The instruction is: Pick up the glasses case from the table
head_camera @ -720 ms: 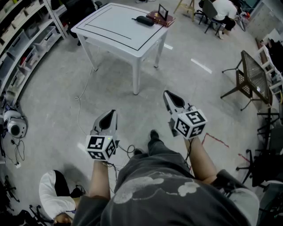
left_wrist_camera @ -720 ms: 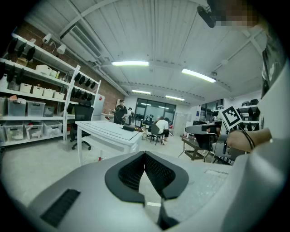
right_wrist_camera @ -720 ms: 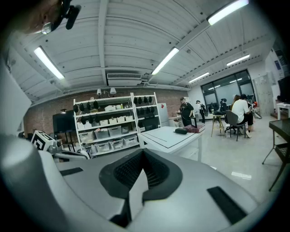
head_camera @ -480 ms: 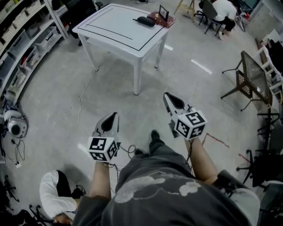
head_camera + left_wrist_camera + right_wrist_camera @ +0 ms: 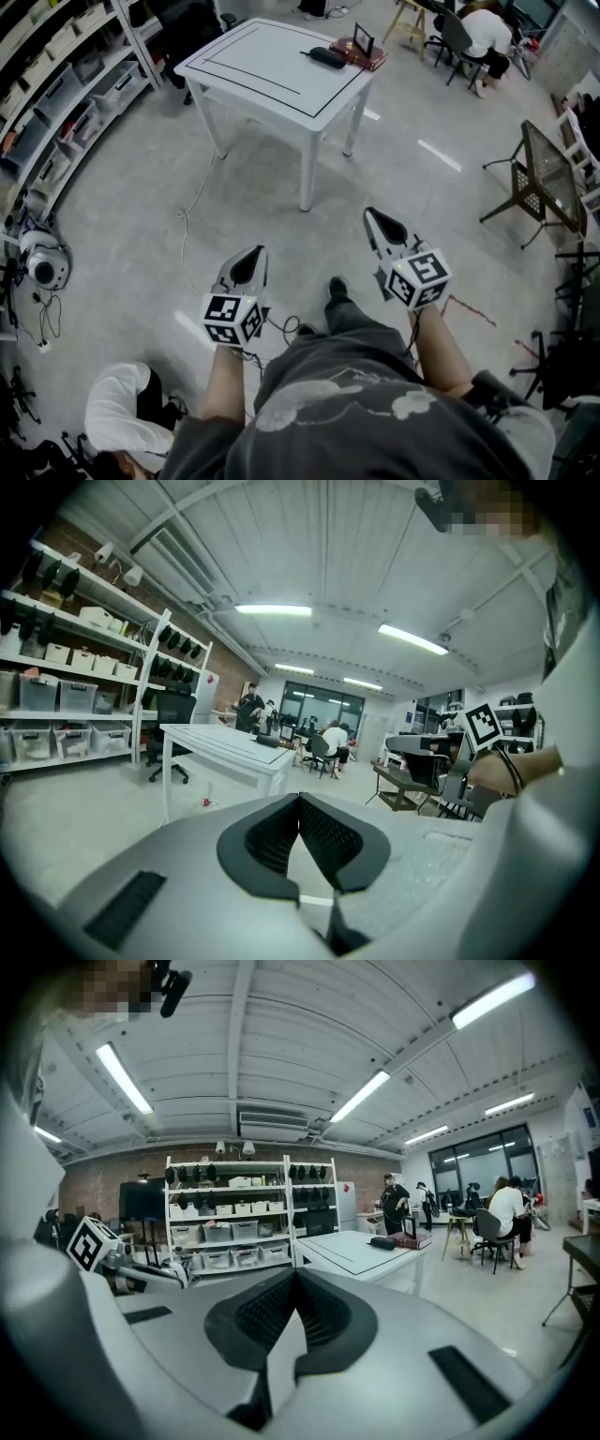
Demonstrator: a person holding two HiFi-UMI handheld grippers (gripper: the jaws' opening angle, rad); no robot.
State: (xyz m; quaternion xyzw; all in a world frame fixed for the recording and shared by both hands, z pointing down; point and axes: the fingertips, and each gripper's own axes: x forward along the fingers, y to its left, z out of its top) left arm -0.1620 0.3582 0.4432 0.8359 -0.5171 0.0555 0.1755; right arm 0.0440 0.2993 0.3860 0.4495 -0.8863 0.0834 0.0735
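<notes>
Head view first: the white table (image 5: 272, 75) sits way off at the top. The glasses case (image 5: 328, 57), a dark oblong, lies on the table's far side near a corner, just beside a red book (image 5: 367, 56) with a small frame (image 5: 364, 39) standing on it. The left gripper (image 5: 253, 258) and right gripper (image 5: 373, 217) are both well short of the table, out over bare floor and pointing toward it. I'd call this the approach, nothing reached yet.

Left gripper view: the jaws are pressed together at the tips with nothing between them. The table (image 5: 220, 747) shows beyond, up and left of the tips, and the glasses case (image 5: 267, 742) is a tiny dark blob on top of it.

Right gripper view: same deal, jaws closed and empty. The table (image 5: 352, 1251) is up and right of the tips with the glasses case (image 5: 382, 1242) plain on its top. The book is right next to it, touching or not, I can't tell.

How I'd do it well: walk right up to the table before reaching at all. Pick one gripper (the right looks better lined up, just my guess) and open the jaws wide before coming down. Close across the narrow width of the glasses case, not its length. Come in from the side away from the book so a jaw doesn't shove it or tip the frame. That rounded shell probably slips, so grab the middle and lift straight up.
</notes>
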